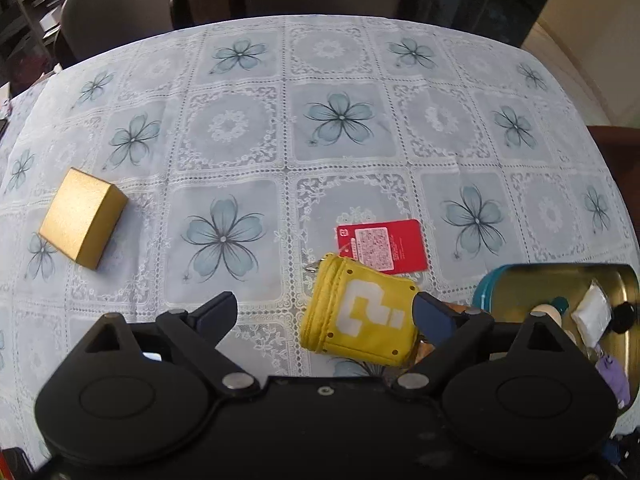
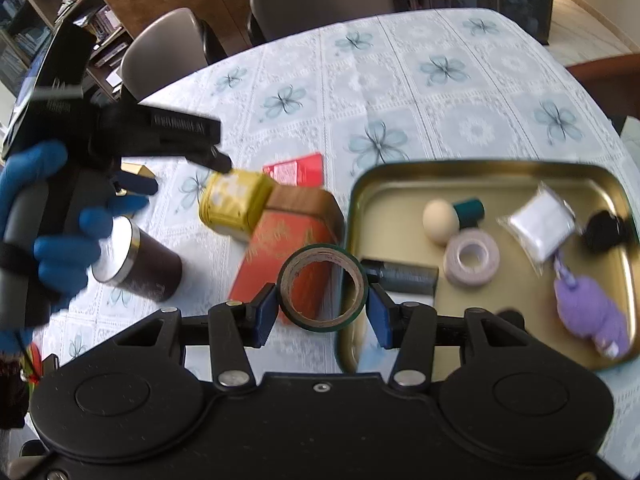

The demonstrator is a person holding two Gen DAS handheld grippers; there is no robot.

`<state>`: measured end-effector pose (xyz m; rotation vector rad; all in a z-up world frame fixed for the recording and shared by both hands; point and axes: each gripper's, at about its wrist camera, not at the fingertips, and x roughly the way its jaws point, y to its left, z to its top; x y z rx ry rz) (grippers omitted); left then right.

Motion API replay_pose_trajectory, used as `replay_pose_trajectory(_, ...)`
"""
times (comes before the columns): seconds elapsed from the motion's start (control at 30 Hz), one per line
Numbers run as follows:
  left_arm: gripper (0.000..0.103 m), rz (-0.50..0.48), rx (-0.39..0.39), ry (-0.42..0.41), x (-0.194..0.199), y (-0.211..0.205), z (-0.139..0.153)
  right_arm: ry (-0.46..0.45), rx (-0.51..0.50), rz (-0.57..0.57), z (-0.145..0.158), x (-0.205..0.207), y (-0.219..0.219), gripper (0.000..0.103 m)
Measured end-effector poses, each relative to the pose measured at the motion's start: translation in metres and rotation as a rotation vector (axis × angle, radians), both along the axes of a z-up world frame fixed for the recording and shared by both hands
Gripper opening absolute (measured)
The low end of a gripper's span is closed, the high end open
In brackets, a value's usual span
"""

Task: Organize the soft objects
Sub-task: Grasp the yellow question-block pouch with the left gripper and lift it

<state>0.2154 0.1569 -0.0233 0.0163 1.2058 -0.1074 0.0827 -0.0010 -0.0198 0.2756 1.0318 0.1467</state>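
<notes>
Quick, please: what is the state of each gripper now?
Left gripper: open, the yellow question-mark pouch between its fingers, not gripped.
Right gripper: shut on the green tape roll.

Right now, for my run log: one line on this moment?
left: open, at pouch | right: shut on tape | tray: partly filled

Yellow pouch [image 1: 360, 316] with white question mark; blue-flowered tablecloth [image 1: 280, 128].
</notes>
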Motion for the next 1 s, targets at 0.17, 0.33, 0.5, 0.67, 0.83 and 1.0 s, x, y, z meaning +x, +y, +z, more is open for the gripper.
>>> replay_pose_trajectory(0.17,0.098,-0.045,-0.007,0.004,-0.007,-0.013,-0.014,-0.001,-0.004,0.020,0.001,0.008,0.004,0.049)
replay_pose_trajectory(0.33,0.098,-0.002,0.026,0.025,0.000,-0.015,-0.033,0.009,-0.017,0.030,-0.002,0.011,0.006,0.049)
replay_pose_trajectory(0.5,0.098,0.085,-0.093,0.064,0.010,0.002,-0.043,0.016,-0.019,0.029,-0.004,0.014,0.005,0.049)
replay_pose_trajectory(0.67,0.070,0.123,-0.235,0.092,0.012,0.012,-0.046,0.025,-0.011,0.030,-0.006,0.019,0.005,0.049)
replay_pose_trajectory(0.83,0.101,0.104,-0.119,0.068,0.010,0.004,-0.042,0.020,-0.014,0.037,-0.005,0.022,0.008,0.049)
replay_pose_trajectory(1.0,0.103,0.079,-0.062,0.041,0.018,-0.001,-0.044,0.018,-0.013,0.046,-0.004,0.025,0.012,0.049)
